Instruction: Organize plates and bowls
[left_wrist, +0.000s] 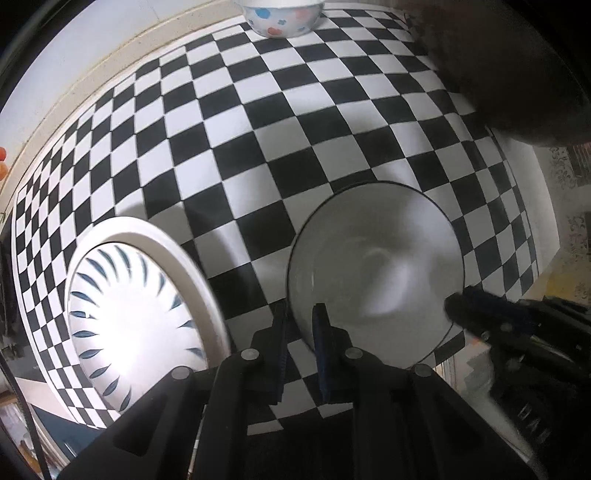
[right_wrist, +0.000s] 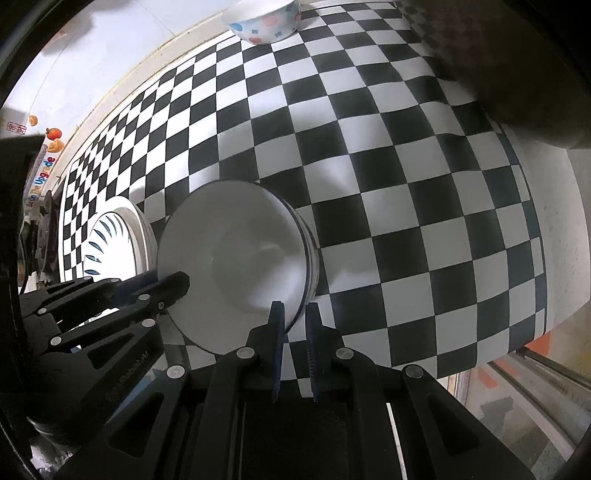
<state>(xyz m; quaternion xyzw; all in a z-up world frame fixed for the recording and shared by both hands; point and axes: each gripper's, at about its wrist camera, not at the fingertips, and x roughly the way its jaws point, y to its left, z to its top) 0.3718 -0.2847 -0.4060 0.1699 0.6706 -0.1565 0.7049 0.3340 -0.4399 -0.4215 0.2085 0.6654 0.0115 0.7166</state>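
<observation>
White glaze against black-and-white check: a plain white bowl (left_wrist: 376, 269) with a thin dark rim line is pinched on opposite sides of its rim by two handheld grippers above the checkered tablecloth (left_wrist: 280, 122). The left gripper (left_wrist: 303, 325) has its jaws closed on the rim's near edge, one finger outside the wall and one inside; the right gripper (right_wrist: 295, 321) is clamped the same way on the opposite rim. Whether the bowl rests on the cloth or hangs just clear of it is hard to tell.

The step in hand looks like a two-handed carry of this bowl — the sorting of bowls from plates is under way, not finished. Just beside it, to its left, lies a white plate with blue leaf strokes (left_wrist: 140, 310), apparently on a wider white plate. Well apart, at the far edge of the table, stands a spotted bowl (left_wrist: 277, 18) with blue and red dots.

The white bowl is empty; so is the leaf plate. The spotted bowl's inside is not visible.

The next move likely calls for both grips to travel level together — uneven motion could twist the rim out of the pads.
</observation>
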